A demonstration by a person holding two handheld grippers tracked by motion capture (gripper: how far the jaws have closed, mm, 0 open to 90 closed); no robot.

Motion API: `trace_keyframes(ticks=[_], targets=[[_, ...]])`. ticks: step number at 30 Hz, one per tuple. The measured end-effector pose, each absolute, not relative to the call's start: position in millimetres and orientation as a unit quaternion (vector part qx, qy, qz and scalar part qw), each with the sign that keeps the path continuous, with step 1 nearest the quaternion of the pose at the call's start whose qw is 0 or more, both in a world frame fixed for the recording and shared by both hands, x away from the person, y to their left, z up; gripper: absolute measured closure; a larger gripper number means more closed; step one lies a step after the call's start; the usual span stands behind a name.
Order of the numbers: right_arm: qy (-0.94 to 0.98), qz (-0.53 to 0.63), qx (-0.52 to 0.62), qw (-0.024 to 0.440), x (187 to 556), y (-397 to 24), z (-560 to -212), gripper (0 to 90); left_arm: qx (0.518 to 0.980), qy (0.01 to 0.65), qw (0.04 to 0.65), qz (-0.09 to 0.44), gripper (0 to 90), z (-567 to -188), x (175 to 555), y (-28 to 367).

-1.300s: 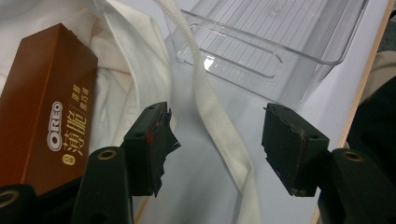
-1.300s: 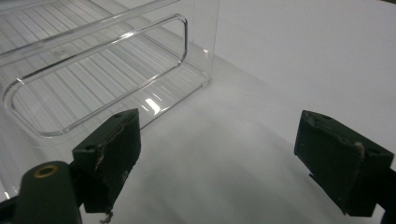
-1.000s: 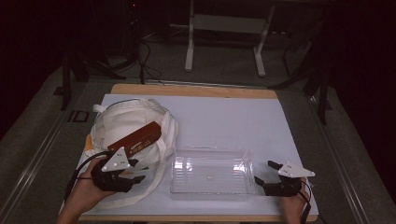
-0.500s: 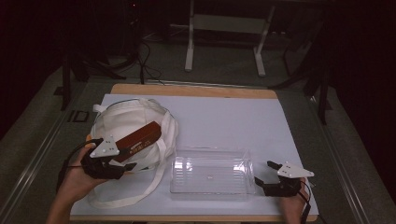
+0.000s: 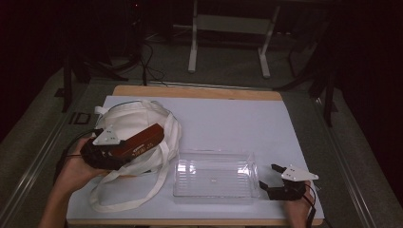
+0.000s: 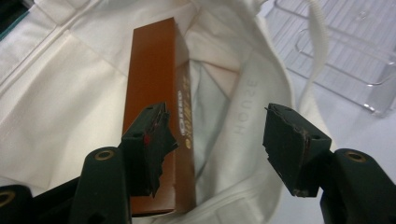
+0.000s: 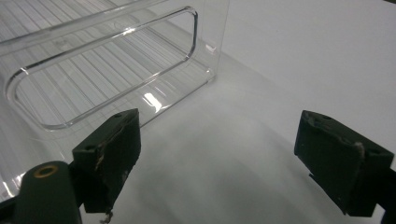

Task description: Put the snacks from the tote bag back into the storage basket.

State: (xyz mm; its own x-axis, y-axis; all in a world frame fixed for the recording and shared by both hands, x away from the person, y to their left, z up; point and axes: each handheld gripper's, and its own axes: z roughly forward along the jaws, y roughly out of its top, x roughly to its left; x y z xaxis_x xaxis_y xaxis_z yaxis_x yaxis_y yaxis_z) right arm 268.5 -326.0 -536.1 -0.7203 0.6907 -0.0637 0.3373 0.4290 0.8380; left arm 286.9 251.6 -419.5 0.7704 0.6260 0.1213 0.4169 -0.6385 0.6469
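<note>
The white tote bag lies at the table's left with the brown box half inside its mouth. The left gripper has just been opening, its jaws apart with the box seemingly by one pad, so the box could slide back in. The right gripper gapes empty beside the clear tray.

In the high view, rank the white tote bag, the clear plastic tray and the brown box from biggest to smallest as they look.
1. white tote bag, straps included
2. clear plastic tray, not much smaller
3. brown box, clearly smallest; the left gripper hides one end
</note>
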Motion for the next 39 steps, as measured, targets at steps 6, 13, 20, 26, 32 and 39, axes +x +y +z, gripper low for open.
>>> trace_keyframes(ticks=[6, 13, 20, 26, 32, 39], targets=[[0.821, 0.432, 0.312, 0.204, 269, -326, -536, 14.6, 0.888, 0.298, 0.301, 0.180, 40.2, -421, 293, 253], [0.822, 0.431, 0.311, 0.204, 269, -326, -536, 14.6, 0.891, 0.302, 0.291, 0.174, 39.6, -425, 299, 256], [0.824, 0.428, 0.310, 0.205, 269, -325, -536, 14.6, 0.896, 0.307, 0.282, 0.152, 37.7, -428, 310, 261], [0.824, 0.428, 0.310, 0.205, 269, -325, -536, 14.6, 0.901, 0.310, 0.268, 0.139, 37.3, -431, 318, 263], [0.824, 0.427, 0.310, 0.205, 269, -325, -536, 14.6, 0.906, 0.317, 0.251, 0.124, 34.9, -436, 326, 261], [0.825, 0.427, 0.310, 0.205, 269, -324, -536, 14.6, 0.910, 0.332, 0.224, 0.111, 31.5, -444, 336, 264]])
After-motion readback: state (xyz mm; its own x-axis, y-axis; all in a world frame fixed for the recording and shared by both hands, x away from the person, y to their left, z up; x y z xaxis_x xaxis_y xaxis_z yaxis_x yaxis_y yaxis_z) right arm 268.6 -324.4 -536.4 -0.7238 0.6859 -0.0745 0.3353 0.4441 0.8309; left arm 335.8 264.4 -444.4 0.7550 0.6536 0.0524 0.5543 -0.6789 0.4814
